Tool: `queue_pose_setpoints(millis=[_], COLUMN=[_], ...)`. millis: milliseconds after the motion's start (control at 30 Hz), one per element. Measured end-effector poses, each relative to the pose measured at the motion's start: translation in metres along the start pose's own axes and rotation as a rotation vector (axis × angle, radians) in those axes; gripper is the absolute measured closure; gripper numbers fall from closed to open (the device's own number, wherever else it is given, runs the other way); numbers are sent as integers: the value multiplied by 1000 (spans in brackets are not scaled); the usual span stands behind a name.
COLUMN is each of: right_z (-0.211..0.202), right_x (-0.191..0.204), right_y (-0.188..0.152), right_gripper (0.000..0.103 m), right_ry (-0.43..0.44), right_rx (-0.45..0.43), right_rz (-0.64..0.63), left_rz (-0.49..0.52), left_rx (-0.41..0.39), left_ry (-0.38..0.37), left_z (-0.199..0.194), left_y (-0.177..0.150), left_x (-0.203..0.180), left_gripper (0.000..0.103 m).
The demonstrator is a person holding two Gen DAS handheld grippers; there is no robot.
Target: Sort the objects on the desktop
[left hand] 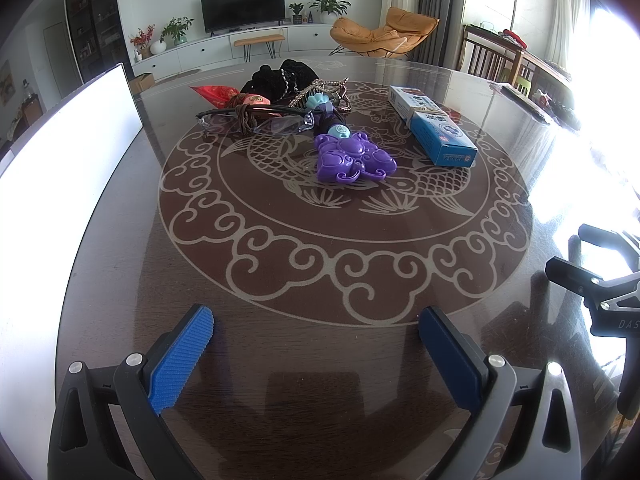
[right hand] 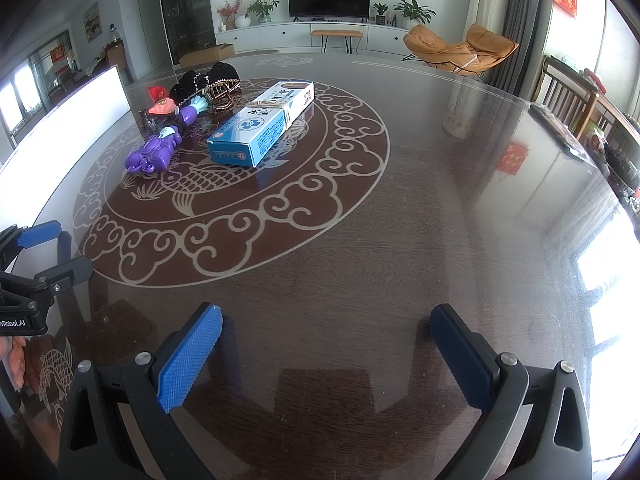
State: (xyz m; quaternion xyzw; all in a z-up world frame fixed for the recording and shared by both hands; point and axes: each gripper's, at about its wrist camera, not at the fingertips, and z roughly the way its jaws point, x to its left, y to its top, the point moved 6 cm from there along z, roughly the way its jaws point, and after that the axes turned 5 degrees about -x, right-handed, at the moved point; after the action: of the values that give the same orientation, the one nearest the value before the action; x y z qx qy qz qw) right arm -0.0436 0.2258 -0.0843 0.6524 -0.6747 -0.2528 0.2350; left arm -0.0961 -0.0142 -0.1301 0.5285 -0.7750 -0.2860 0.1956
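Note:
A pile of small objects lies at the far side of the round dark table (left hand: 320, 360): a purple toy (left hand: 352, 158), glasses (left hand: 256, 120), a black cloth item (left hand: 284, 76), a red packet (left hand: 214, 94) and a rhinestone hair clip (left hand: 320, 90). A blue and white box (left hand: 434, 126) lies to their right. It also shows in the right wrist view (right hand: 264, 124), beside the purple toy (right hand: 154, 154). My left gripper (left hand: 316, 320) is open and empty, well short of the pile. My right gripper (right hand: 326, 320) is open and empty over bare table.
A bright white panel (left hand: 68, 148) stands along the table's left edge. The right gripper's body (left hand: 600, 284) shows at the right of the left wrist view. Wooden chairs (right hand: 568, 100) and a cluttered sideboard stand to the right.

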Motion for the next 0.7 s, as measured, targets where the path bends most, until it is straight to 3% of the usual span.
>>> queue_pose_setpoints(millis=[700], right_z=[0], right_x=[0], right_y=[0], right_gripper=[0], right_ry=[0], right_rx=[0], right_rz=[0], left_rz=[29], left_rx=[25], left_ry=[-27], left_z=[-6], left_y=[-6], left_x=[1], left_gripper=[0])
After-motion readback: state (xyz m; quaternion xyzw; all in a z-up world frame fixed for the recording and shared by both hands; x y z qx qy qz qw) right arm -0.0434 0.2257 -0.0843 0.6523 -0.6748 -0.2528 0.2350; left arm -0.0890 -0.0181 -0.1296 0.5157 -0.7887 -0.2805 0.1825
